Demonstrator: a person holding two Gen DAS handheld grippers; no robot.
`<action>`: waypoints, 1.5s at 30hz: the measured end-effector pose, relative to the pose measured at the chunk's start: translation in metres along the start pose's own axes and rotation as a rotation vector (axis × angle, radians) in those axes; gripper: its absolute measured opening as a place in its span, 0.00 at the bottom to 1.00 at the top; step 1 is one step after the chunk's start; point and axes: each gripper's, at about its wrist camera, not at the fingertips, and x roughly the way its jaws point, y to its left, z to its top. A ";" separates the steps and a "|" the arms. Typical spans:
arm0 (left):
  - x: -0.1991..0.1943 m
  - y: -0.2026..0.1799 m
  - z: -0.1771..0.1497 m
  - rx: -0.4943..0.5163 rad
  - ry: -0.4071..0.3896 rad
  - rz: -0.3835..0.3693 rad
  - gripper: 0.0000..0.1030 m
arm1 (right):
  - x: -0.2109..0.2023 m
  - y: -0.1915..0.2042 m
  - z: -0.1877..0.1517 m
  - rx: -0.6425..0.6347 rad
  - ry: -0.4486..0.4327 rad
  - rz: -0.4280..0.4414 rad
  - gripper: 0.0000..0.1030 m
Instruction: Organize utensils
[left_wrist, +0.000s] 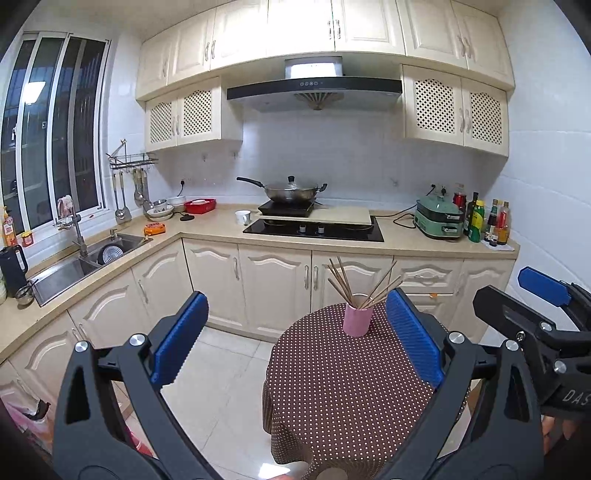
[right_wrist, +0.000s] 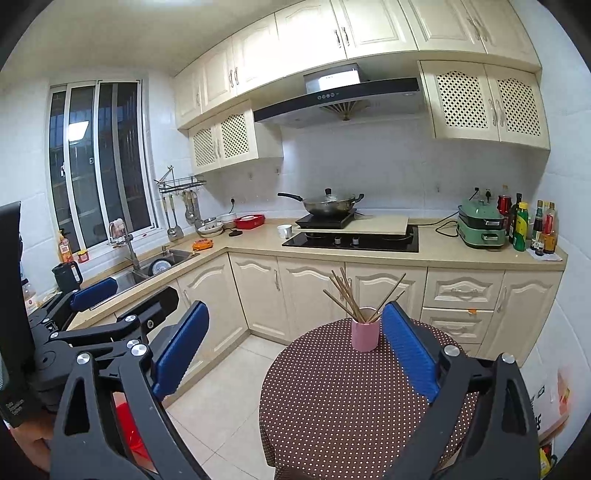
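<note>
Fingers (left_wrist: 181, 339) spread wide on the left gripper (left_wrist: 295, 336), nothing between them! The right gripper (right_wrist: 295, 347) is splayed just as wide and holds nothing. Both hang above the near edge of the polka-dot table (right_wrist: 332, 406). Chopsticks (right_wrist: 347, 299) stand fanned in the pink cup (right_wrist: 365, 334) at its far side.

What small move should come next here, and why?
Probably none toward the table: pull both hands back. All the chopsticks stand in the pink cup on the dotted table, nothing else lies on the cloth, and the left gripper and right gripper are open and empty.
</note>
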 end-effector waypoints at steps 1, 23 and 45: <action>-0.001 0.000 0.001 0.002 -0.002 0.002 0.92 | 0.000 0.000 0.000 0.000 -0.001 0.002 0.89; -0.012 0.013 0.004 -0.007 -0.023 0.046 0.93 | -0.005 0.014 0.005 -0.011 -0.017 0.029 0.91; -0.018 0.020 0.006 -0.002 -0.032 0.039 0.93 | -0.009 0.022 0.008 -0.017 -0.025 0.015 0.92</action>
